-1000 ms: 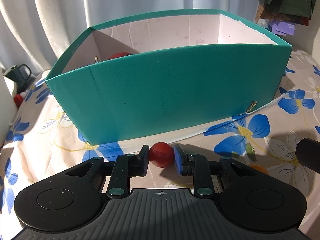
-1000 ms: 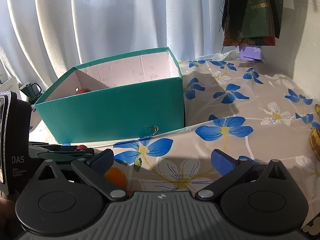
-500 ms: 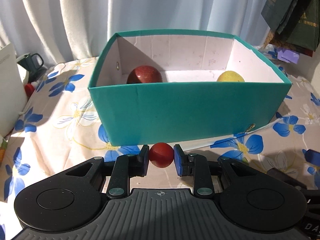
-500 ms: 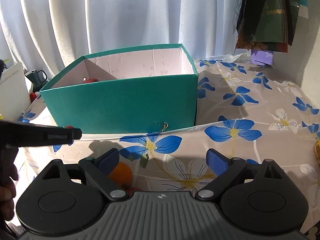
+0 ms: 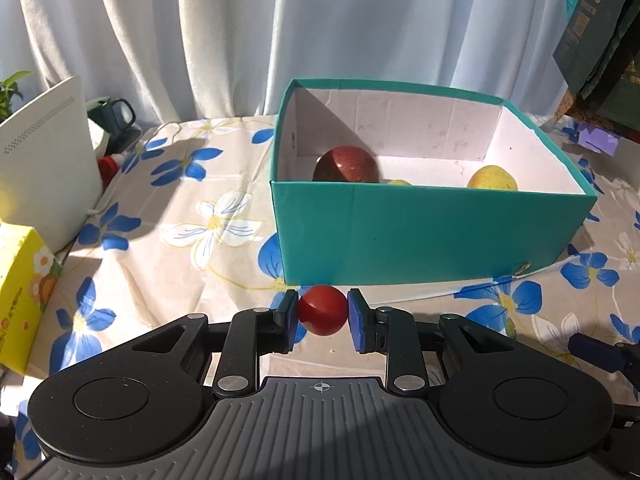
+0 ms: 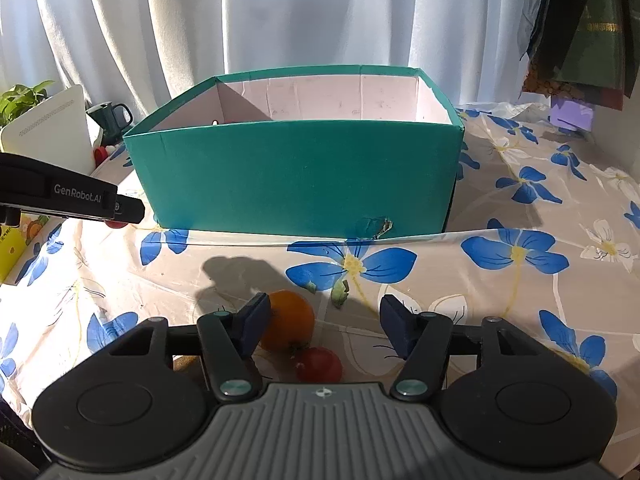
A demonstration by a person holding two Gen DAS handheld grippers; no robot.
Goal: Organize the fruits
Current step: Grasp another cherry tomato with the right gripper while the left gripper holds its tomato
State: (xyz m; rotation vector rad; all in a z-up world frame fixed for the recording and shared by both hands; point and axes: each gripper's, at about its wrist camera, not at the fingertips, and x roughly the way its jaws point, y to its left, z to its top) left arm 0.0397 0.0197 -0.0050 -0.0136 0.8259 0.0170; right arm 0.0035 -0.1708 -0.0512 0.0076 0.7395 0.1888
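On the flowered cloth (image 5: 168, 184) stood a teal box (image 5: 420, 232), open at the top, with white walls inside. A dark red fruit (image 5: 346, 164) sat in its near left corner, and two yellow fruits showed above the front wall (one (image 5: 493, 178) to the right, only the top of the other (image 5: 398, 182) visible just beside the red one). Left of the box stood a white panel (image 5: 44, 152), a dark green mug (image 5: 118, 114) behind it, and a yellow carton (image 5: 22, 292) at the cloth's near left edge.

The left gripper (image 5: 322, 315) pinched a small red tomato (image 5: 322, 310) between its blue pads, held above the cloth just short of the box's front wall. The right gripper (image 6: 324, 322) pointed down at the cloth before the box, its jaws closing around an orange tomato (image 6: 289, 322); the left pad touched it or nearly so, and the right pad stood well clear. A second red tomato (image 6: 320, 365) lay touching the orange one, nearer the camera. A green stem scrap (image 6: 339, 292) lay just beyond them.
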